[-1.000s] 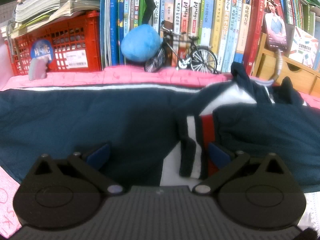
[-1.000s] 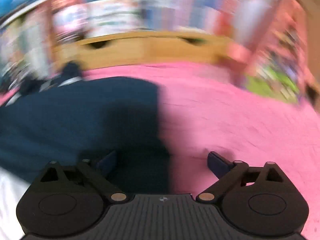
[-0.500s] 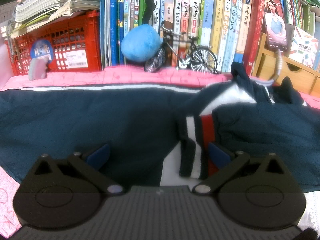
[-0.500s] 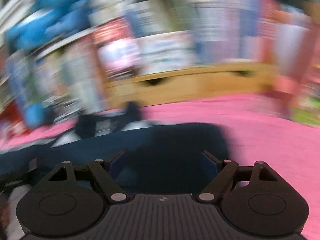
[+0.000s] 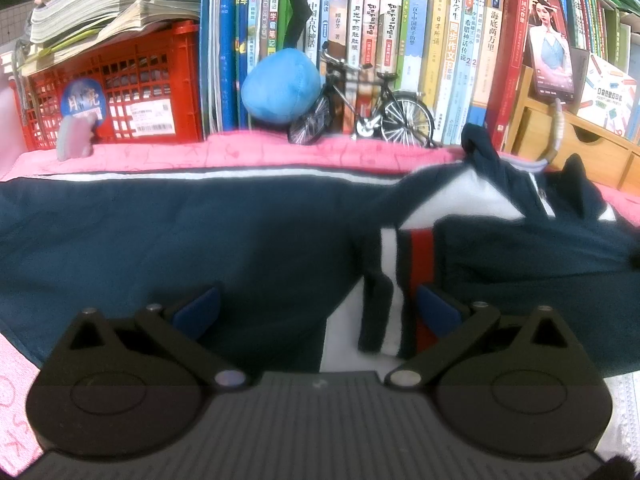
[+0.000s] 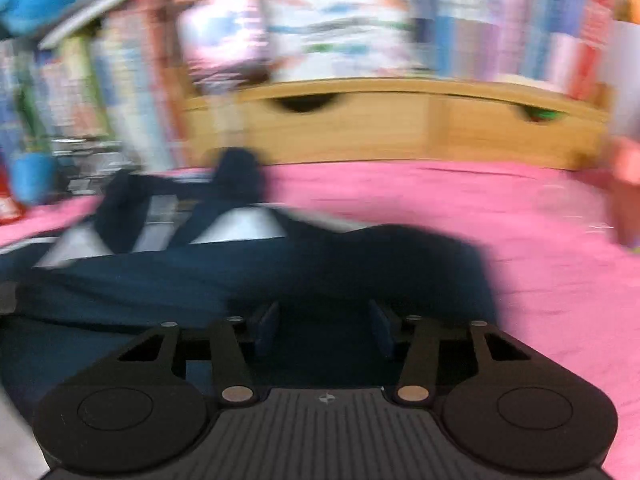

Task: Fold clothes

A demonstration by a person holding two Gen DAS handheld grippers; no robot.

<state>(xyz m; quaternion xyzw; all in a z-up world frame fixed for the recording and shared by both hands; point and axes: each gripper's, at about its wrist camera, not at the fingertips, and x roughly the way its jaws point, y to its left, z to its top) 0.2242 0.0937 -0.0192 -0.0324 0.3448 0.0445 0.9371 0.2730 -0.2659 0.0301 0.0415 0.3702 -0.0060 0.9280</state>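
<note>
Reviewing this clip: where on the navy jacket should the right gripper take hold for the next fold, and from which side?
Probably the jacket's right-hand edge, where navy cloth ends against the pink cover. Come in from that bare pink side, low and angled down: the edge there lies flat and free, so one finger can slip under. The right gripper is already there, jaws closing with cloth between them. The bunched collar looks harder to pinch cleanly.

a pink cloth (image 5: 240, 156) is spread over the table. along its far edge a row of upright books (image 5: 400, 32) is lined up. at the far left corner a red plastic crate (image 5: 152, 80) is set, topped with stacked papers (image 5: 104, 4). a blue plush ball (image 5: 280, 88) and a model bicycle (image 5: 368, 112) are placed just beside each other before the books. a wooden drawer unit (image 6: 400, 124) is seen toward the far right.
</note>
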